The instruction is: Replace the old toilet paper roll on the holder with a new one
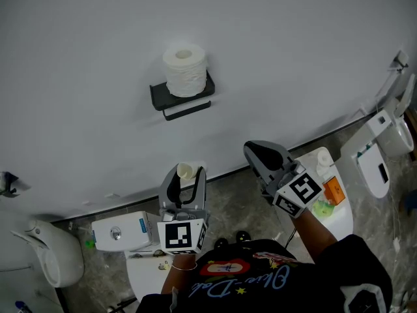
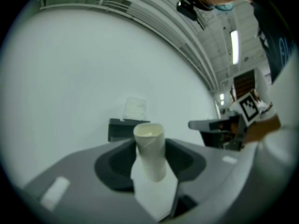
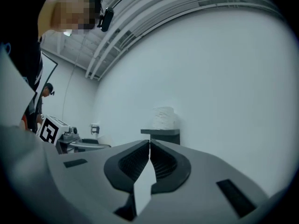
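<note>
A full white toilet paper roll (image 1: 184,70) stands upright on the top shelf of the black wall holder (image 1: 158,95); the holder's bar (image 1: 186,111) below is bare. My left gripper (image 1: 186,175) is shut on an empty cardboard tube (image 1: 185,171), held below the holder and away from the wall. In the left gripper view the tube (image 2: 149,148) sticks up between the jaws, with the roll (image 2: 134,108) beyond it. My right gripper (image 1: 255,150) is shut with nothing in it, to the right of and below the holder. In the right gripper view its jaws (image 3: 149,146) meet, and the roll (image 3: 163,117) is ahead.
A white toilet (image 1: 45,250) stands at the lower left and another (image 1: 381,155) at the right. A white tank (image 1: 120,232) sits below my left gripper. A white surface with an orange item (image 1: 333,190) lies beside my right hand. The wall is plain.
</note>
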### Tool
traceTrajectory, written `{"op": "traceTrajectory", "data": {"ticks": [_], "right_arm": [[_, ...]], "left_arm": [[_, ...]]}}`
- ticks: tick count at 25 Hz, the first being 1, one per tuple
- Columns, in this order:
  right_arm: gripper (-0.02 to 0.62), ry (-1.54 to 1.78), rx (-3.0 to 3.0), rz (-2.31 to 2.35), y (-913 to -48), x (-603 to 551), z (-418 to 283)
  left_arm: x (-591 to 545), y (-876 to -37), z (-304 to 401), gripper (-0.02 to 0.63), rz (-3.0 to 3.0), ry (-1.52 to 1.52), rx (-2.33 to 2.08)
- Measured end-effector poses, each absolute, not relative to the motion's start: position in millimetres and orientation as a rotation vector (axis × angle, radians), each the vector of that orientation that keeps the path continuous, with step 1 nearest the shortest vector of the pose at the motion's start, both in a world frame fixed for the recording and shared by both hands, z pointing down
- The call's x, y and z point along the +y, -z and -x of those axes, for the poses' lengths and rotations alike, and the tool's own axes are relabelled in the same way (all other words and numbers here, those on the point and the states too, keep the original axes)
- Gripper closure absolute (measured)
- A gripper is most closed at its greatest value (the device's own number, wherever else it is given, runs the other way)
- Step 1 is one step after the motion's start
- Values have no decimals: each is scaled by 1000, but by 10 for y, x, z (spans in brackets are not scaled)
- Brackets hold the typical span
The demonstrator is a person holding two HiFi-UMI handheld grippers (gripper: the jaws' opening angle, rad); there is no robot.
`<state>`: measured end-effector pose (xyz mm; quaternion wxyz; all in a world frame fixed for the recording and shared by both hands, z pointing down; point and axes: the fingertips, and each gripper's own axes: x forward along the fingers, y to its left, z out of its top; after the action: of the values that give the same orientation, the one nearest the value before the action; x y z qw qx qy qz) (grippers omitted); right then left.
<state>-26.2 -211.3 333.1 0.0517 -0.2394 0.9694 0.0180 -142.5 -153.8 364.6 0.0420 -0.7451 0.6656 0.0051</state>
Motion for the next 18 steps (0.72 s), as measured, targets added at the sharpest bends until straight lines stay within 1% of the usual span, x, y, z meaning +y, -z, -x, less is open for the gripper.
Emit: {"op": "traceTrajectory", "data": {"ticks": [4, 7, 10, 11, 12, 13, 18], "right_arm": [[580, -378, 3015, 510, -2751, -2214, 528], [580, -568, 3088, 426, -2563, -2274, 717], [577, -689, 3147, 315, -2429, -2368, 944], [559, -736, 3171, 275, -2402, -2411, 1020], [496, -797, 3197, 232, -2388, -2459, 1093], [454, -864, 3224, 187, -2379, -2509, 1159], [448, -1049, 3305, 128, -2228, -2829, 1382]], "left_arm": [[-1516, -3595, 1452, 416, 2266, -22, 2037], [-1484, -3572, 1454, 416, 2259, -19, 2035], [-1470, -3570, 1484, 416, 2254, -32, 2045], [-1463, -3570, 1500, 416, 2250, -35, 2052], [-1454, -3565, 1516, 416, 2245, -34, 2059], [-1445, -3560, 1532, 416, 2241, -31, 2066], [-1418, -3587, 1631, 416, 2217, -27, 2118]]}}
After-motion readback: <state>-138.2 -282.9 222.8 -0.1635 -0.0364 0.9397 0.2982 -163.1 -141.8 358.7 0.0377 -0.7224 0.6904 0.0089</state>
